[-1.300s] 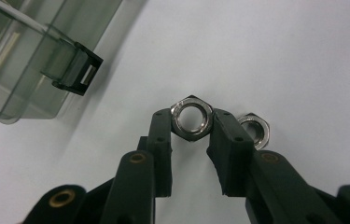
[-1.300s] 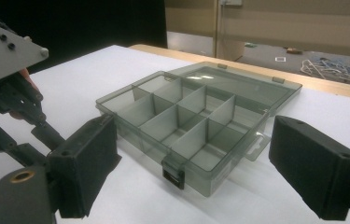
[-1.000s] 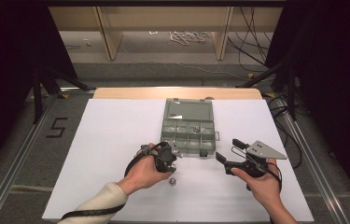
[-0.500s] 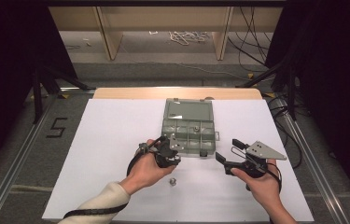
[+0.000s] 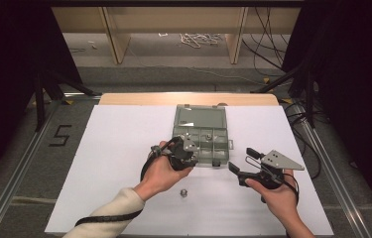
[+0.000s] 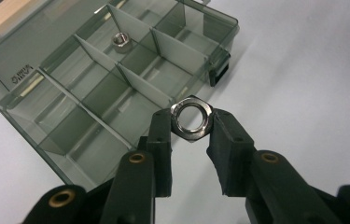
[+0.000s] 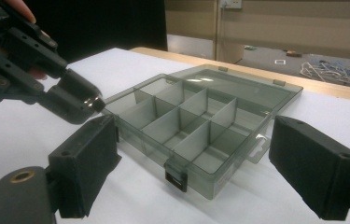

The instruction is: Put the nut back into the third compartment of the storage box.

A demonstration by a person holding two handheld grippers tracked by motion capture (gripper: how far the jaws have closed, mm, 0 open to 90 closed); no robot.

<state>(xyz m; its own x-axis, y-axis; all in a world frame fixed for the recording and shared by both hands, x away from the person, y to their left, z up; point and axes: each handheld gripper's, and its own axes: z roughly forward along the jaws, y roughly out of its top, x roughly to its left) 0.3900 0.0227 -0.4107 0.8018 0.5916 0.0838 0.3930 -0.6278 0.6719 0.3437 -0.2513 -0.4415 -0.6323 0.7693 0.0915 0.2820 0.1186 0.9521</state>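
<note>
A clear grey compartment box point(image 5: 201, 118) lies open at the middle of the white table, its lid folded back. My left gripper point(image 5: 187, 153) hovers at the box's near left corner, shut on a steel hex nut point(image 6: 192, 117) that is pinched by its flats between the two pads. Below that nut are the box's near compartments point(image 6: 93, 140) and the front latch. A second nut point(image 6: 122, 42) lies in a far compartment. My right gripper point(image 5: 241, 159) stands open to the right of the box, its jaws point(image 7: 191, 130) wide apart and aimed at the front wall point(image 7: 154, 144). The left gripper point(image 7: 77, 105) also appears there.
One loose nut point(image 5: 184, 192) lies on the white table point(image 5: 124, 148) near the person's edge, between the two hands. Cables trail from both grippers. Wooden shelving and a coil of cord sit on the floor behind the table.
The left hand has edged a little forward and right with its nut, closer to the box's near corner. The right hand and the loose nut have stayed put.
</note>
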